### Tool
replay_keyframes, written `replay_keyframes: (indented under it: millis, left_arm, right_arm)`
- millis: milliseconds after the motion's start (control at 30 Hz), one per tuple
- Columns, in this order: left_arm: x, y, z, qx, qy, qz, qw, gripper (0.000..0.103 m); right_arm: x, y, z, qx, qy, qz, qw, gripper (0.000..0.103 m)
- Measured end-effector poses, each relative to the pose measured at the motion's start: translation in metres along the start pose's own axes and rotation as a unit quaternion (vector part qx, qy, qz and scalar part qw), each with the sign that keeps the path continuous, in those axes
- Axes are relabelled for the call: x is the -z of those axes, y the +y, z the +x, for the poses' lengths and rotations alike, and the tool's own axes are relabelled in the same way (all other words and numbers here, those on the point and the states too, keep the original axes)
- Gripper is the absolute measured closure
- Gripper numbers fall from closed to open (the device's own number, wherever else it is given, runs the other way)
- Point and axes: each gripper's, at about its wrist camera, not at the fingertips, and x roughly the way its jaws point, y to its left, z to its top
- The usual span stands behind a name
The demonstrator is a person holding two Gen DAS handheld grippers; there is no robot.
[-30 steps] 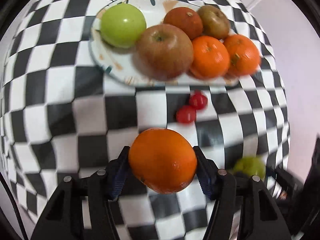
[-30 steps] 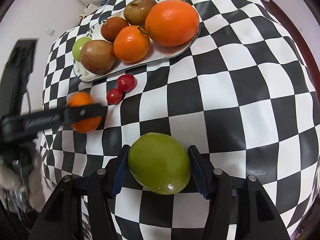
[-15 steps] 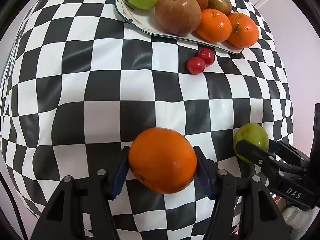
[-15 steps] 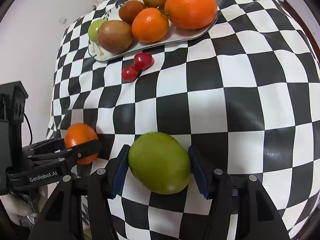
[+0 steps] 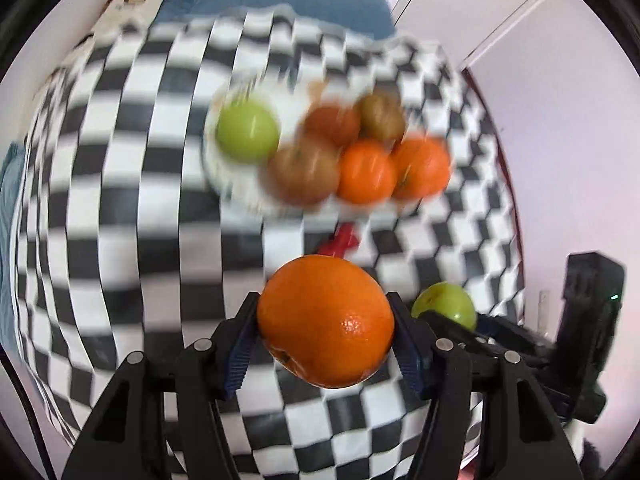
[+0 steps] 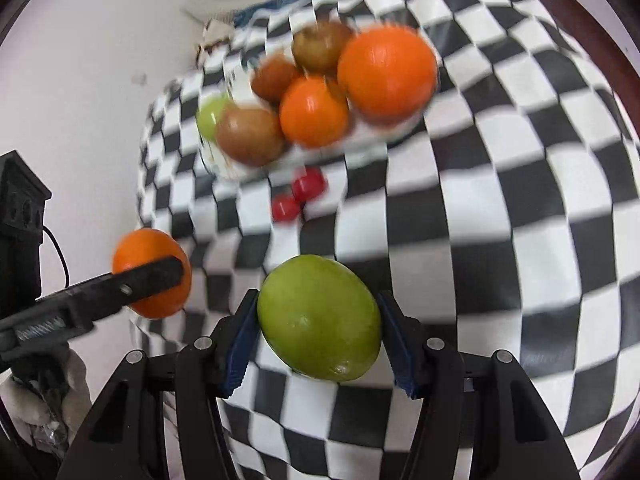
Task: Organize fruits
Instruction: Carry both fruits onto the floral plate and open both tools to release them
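Plainly, both tongs are loaded above the checkered cloth (image 6: pixel 520 200) — the left gripper (image 5: pixel 325 336) clamps an orange (image 5: pixel 325 320), the right gripper (image 6: pixel 318 330) a green fruit (image 6: pixel 318 316) — firm, round, smooth-skinned, probably roll-prone things best pinched across their widest middle.

Table (image 6: pixel 520 208) covered in black-and-white checkered cloth. Directly on it: white plate (image 6: pixel 376 136) loaded with fruit toward the far side, and two small red tomatoes (image 6: pixel 298 198) just beside the plate's near edge, touching each other. Motion-blurred.
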Motion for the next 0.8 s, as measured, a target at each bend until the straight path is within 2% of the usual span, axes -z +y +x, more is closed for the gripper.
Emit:
replay_keyframes:
  millis: [100, 167, 267, 433, 567, 700, 733, 800]
  left_arm:
    - [-0.044, -0.004, -0.012, -0.004, -0.024, 0.012, 0.9996, 0.044]
    - [-0.074, -0.005, -0.013, -0.020, -0.042, 0.017, 0.9988, 0.044]
    - [-0.117, -0.003, 0.001, -0.042, -0.036, 0.017, 0.9983, 0.044]
    - [-0.164, 0.013, 0.049, -0.067, 0.000, 0.003, 0.9978, 0.044]
    - [-0.177, 0.012, 0.083, -0.105, 0.028, 0.011, 0.9941, 0.044]
    - [-0.180, 0.016, 0.100, -0.102, 0.045, 0.000, 0.9937, 0.044]
    - [-0.180, 0.017, 0.100, -0.100, 0.043, -0.001, 0.9940, 0.042]
    - [-0.182, 0.014, 0.103, -0.092, 0.044, -0.004, 0.9948, 0.027]
  right_arm:
    - [-0.039, 0.005, -0.013, -0.015, -0.028, 0.007, 0.999, 0.043]
    - [-0.073, 0.007, -0.020, -0.008, -0.052, 0.004, 0.999, 0.043]
    - [-0.124, 0.010, -0.017, 0.021, -0.082, -0.003, 0.996, 0.042]
    - [-0.199, -0.004, 0.007, 0.062, -0.078, 0.000, 0.995, 0.042]
    - [-0.228, -0.014, 0.024, 0.072, -0.060, -0.004, 0.996, 0.042]
    - [-0.242, -0.015, 0.043, 0.087, -0.044, -0.026, 0.995, 0.042]
    - [-0.243, -0.017, 0.049, 0.087, -0.034, -0.030, 0.995, 0.042]
    - [-0.240, -0.018, 0.059, 0.091, -0.015, -0.036, 0.995, 0.041]
